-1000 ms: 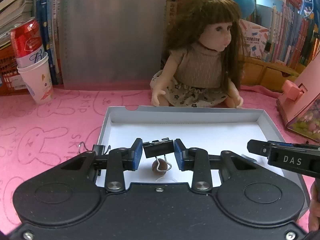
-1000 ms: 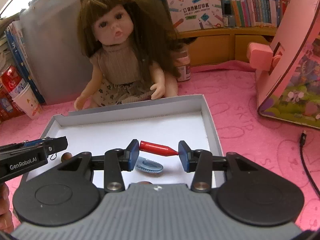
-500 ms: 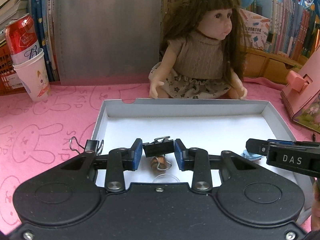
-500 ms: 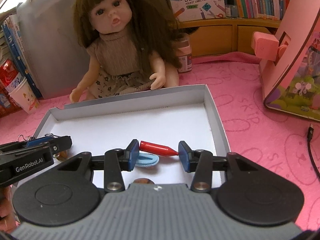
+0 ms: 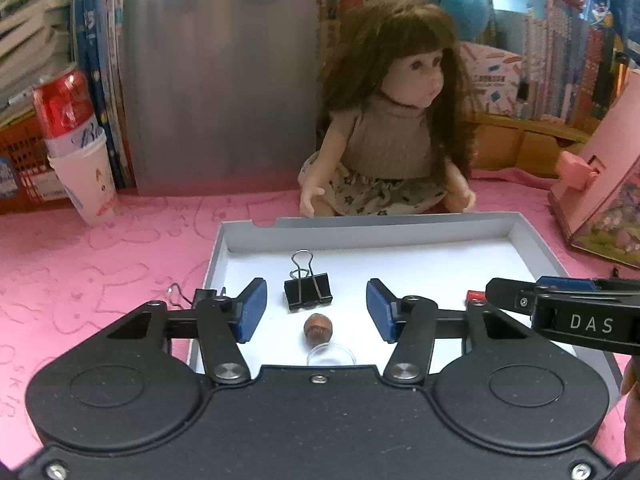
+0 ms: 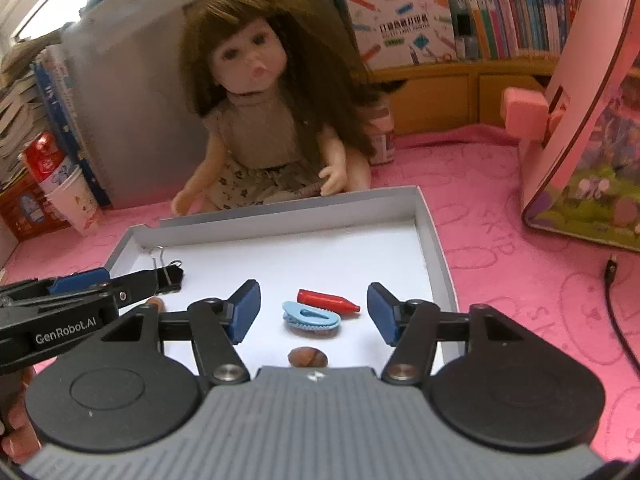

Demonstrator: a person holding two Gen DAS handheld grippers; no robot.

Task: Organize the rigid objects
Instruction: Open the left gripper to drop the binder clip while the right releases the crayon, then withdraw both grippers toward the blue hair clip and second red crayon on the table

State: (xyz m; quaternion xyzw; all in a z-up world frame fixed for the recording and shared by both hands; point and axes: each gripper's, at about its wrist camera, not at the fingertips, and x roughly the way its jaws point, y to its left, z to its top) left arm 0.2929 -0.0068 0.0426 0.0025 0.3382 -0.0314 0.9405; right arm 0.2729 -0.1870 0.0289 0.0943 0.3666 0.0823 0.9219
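Observation:
A shallow white tray (image 5: 400,222) lies on the pink mat. My left gripper (image 5: 316,310) is open above its left part; a black binder clip (image 5: 308,294) lies free on the tray floor between the fingers, with a hazelnut (image 5: 318,328) and a clear disc (image 5: 331,356) nearer me. My right gripper (image 6: 314,308) is open over the tray's (image 6: 432,240) right part; a red crayon (image 6: 326,301), a light blue hair clip (image 6: 310,318) and a brown nut (image 6: 307,357) lie below it. The binder clip also shows in the right wrist view (image 6: 170,272).
A second binder clip (image 5: 200,294) sits at the tray's left outer edge. A doll (image 5: 392,136) sits behind the tray. A can in a paper cup (image 5: 80,148) stands far left, a pink toy house (image 5: 600,184) right, a cable (image 6: 616,308) on the mat.
My left gripper opened and let go of the black binder clip, which now lies in the tray. My right gripper opened and let go of the red crayon beside the blue clip.

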